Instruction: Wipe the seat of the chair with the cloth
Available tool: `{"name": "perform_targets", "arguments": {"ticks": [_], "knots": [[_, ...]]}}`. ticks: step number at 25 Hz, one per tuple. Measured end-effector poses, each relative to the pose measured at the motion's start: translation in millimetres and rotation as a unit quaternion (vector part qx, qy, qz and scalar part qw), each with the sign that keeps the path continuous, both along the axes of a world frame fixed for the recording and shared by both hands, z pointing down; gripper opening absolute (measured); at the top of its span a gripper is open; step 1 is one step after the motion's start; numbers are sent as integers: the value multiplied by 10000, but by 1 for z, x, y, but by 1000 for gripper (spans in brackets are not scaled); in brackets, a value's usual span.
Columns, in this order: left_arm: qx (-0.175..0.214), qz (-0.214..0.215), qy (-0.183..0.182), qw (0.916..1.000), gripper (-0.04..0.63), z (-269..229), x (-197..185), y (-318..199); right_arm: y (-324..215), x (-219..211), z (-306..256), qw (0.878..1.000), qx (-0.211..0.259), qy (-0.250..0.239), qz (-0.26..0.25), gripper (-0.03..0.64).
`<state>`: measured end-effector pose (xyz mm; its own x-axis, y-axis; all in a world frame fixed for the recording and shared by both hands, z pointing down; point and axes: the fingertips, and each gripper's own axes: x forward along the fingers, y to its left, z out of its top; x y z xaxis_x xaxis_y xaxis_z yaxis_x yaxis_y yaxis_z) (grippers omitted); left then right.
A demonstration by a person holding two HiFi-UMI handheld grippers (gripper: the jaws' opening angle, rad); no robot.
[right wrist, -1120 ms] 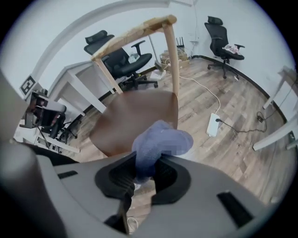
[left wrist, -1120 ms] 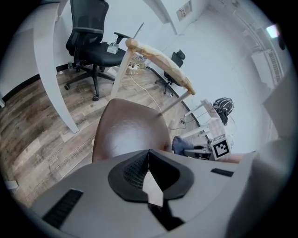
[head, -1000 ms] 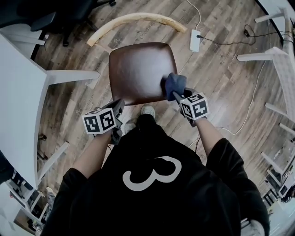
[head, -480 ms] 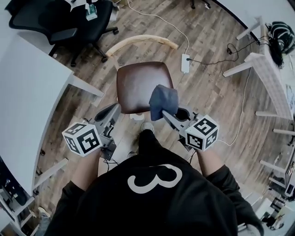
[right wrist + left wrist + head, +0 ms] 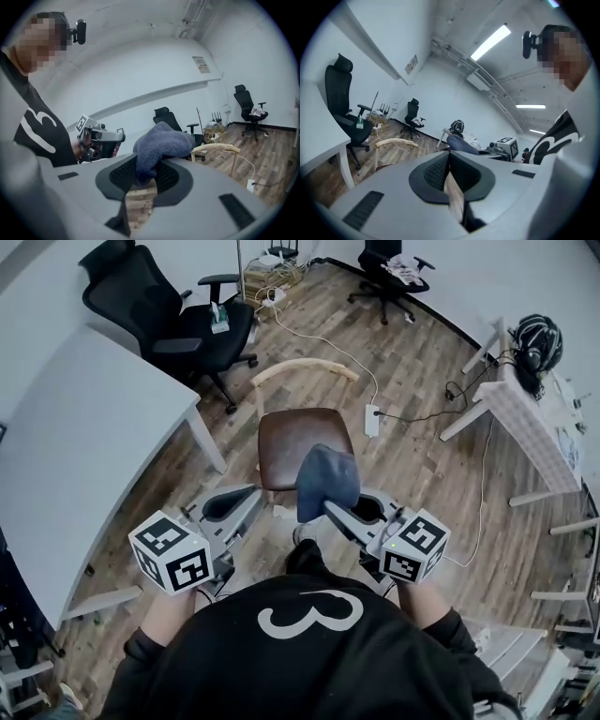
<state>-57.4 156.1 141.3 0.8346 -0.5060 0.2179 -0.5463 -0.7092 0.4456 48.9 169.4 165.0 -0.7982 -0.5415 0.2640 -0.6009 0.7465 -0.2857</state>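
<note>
You stand over the chair (image 5: 305, 418) with a gripper in each hand, both pointing out ahead of you above the wooden floor (image 5: 422, 456). Your right gripper (image 5: 330, 506) is clamped on the cloth (image 5: 326, 479), a dark blue-grey bundle pinched by one end between the jaws. The rest of it bulges up and forward past the tips. From the head view the cloth overlaps the near right corner of the brown seat (image 5: 286, 442). In the right gripper view the same cloth (image 5: 161, 143) rises out of the right gripper (image 5: 146, 174) against the far wall and the room, not against the seat.

Your left gripper (image 5: 246, 495) sits just left of the seat's near edge. Its own view shows the left gripper (image 5: 449, 161) with the jaws pressed together at the tips and nothing held between them.

The seat is a rounded square of dark brown, with the chair's pale curved backrest (image 5: 305, 368) on its far side. A white power strip (image 5: 372, 420) lies on the floor just right of the chair. A white table (image 5: 75, 427) fills the left of the room, and a black office chair (image 5: 169, 315) stands beyond it.
</note>
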Motion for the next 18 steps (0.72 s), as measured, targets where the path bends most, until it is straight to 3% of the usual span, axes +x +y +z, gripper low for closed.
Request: {"name": "perform_targets", "arguments": {"ticks": [7,18], "knots": [[357,259,50,9990,14,-27,-9,43,41,-17,-35,9996,252,-137,77,86],[463,506,171,9975,14,-31,4,71,75,-16,-46,9985,465,-95,269,87]]}}
